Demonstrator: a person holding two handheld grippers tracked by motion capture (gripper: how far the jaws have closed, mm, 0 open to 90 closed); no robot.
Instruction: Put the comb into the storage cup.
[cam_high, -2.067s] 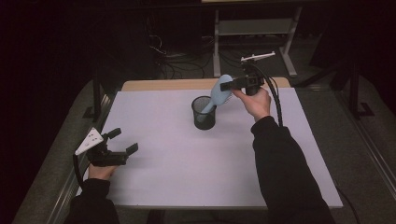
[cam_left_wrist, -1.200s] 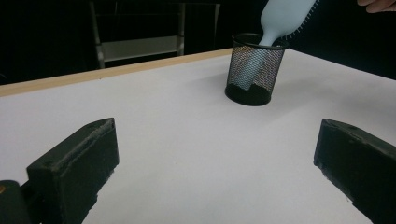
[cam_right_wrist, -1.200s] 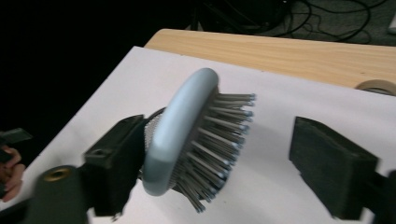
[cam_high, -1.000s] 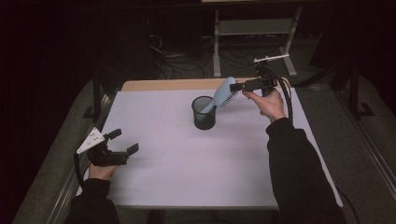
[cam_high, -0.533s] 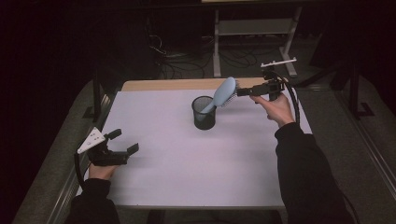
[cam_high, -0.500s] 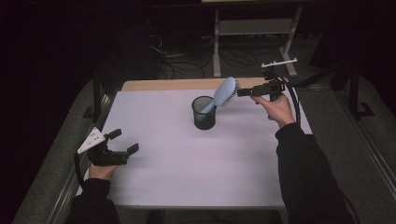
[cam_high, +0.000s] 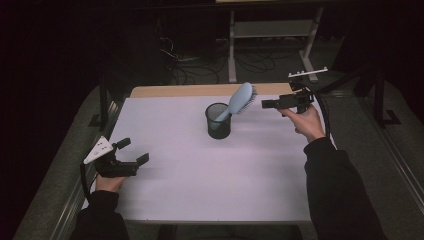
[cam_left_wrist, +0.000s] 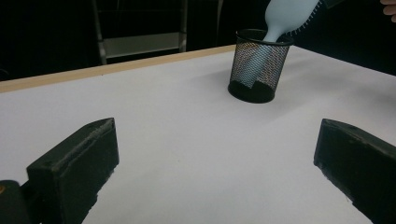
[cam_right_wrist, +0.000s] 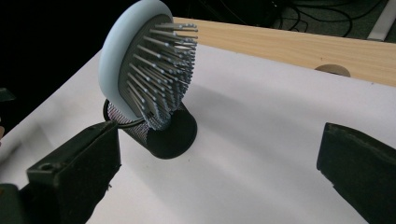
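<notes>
White table (cam_high: 200, 190), hairbrush (cam_high: 241, 98) handle hidden (mesh cup (cam_high: 217, 120)), right gripper (cam_high: 270, 104) spread.

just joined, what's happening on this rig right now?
A light blue hairbrush stands handle-down in the black mesh cup, leaning over its rim. The right gripper hangs open beside the brush head, holding nothing. The left gripper rests open near the left edge of the white table, idle.

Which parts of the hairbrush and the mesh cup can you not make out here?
- Hairbrush: head cut off by the top edge, left gripper view.
- Its handle: dim behind the mesh cup wall; hidden by the brush head, right gripper view.
- Cup base: too small in the high view.
</notes>
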